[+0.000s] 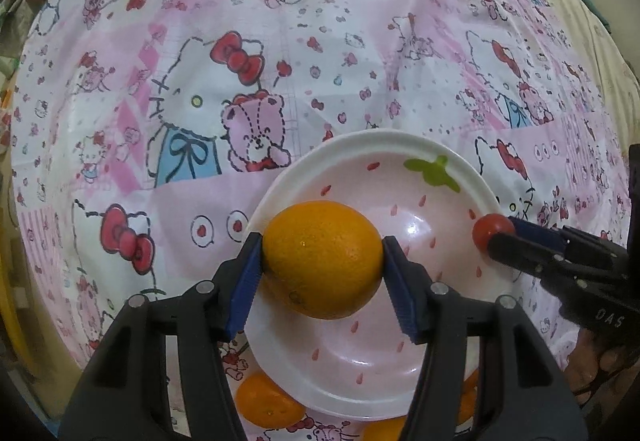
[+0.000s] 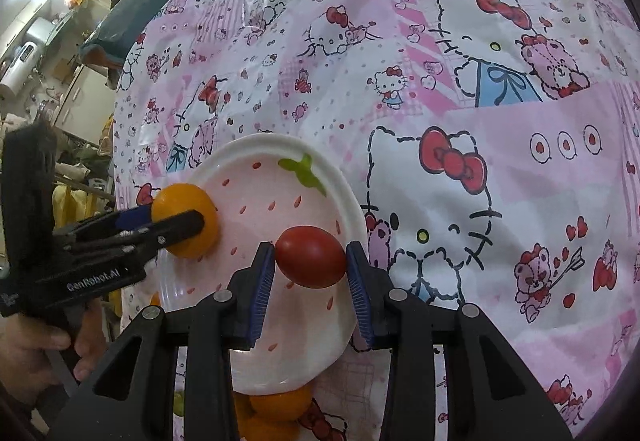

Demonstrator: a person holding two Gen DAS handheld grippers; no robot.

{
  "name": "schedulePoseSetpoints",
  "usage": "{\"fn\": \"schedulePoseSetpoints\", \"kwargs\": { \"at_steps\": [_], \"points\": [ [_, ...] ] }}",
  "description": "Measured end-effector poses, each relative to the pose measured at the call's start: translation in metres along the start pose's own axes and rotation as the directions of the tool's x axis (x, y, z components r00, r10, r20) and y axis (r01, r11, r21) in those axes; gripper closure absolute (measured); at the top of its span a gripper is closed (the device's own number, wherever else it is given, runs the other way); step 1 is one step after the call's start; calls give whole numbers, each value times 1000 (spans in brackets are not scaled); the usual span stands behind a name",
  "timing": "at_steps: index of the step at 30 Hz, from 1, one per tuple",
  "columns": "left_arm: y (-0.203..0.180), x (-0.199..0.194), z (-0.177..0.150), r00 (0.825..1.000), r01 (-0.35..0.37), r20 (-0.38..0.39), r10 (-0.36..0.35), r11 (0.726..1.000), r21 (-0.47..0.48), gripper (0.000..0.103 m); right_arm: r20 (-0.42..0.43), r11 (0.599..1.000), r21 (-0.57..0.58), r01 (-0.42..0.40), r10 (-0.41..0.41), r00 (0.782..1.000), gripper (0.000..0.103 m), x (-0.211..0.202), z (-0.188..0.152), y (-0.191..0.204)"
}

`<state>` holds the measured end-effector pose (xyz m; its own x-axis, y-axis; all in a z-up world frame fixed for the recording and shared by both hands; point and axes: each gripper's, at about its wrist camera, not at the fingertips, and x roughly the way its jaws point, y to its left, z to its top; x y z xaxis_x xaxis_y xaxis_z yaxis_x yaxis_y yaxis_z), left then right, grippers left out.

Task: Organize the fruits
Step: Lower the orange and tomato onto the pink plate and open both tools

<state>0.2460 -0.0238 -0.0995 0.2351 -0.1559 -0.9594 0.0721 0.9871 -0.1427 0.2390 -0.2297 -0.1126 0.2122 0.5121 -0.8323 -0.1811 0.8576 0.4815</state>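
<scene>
My left gripper (image 1: pixel 322 261) is shut on an orange (image 1: pixel 322 259) and holds it over the left part of a white and pink strawberry-pattern plate (image 1: pixel 400 357). My right gripper (image 2: pixel 310 259) is shut on a small red tomato (image 2: pixel 310 257) over the plate's right part (image 2: pixel 248 165). In the left wrist view the right gripper (image 1: pixel 494 233) comes in from the right with the tomato (image 1: pixel 486 231). In the right wrist view the left gripper (image 2: pixel 188 221) comes in from the left with the orange (image 2: pixel 176 201).
Several more oranges (image 1: pixel 266 403) lie on the pink cartoon tablecloth (image 1: pixel 200 41) just in front of the plate, also in the right wrist view (image 2: pixel 280 407). The table's left edge (image 2: pixel 116 129) borders a cluttered room.
</scene>
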Motion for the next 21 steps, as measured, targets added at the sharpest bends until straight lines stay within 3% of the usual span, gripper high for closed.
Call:
{"fn": "schedulePoseSetpoints", "kwargs": {
  "at_steps": [15,19,21],
  "points": [
    [4,0,-2,1000,29,-3,-29,999,-21,45,28,999,40,-34,33,999,62,-4,4,-4],
    [10,-10,0,999,22,50,-19,998,-59,14,41,998,48,-41,39,998,60,-8,6,-5],
    [11,-17,3,997,15,78,-10,998,-57,14,60,997,63,-47,43,997,46,-13,7,-7]
  ]
}}
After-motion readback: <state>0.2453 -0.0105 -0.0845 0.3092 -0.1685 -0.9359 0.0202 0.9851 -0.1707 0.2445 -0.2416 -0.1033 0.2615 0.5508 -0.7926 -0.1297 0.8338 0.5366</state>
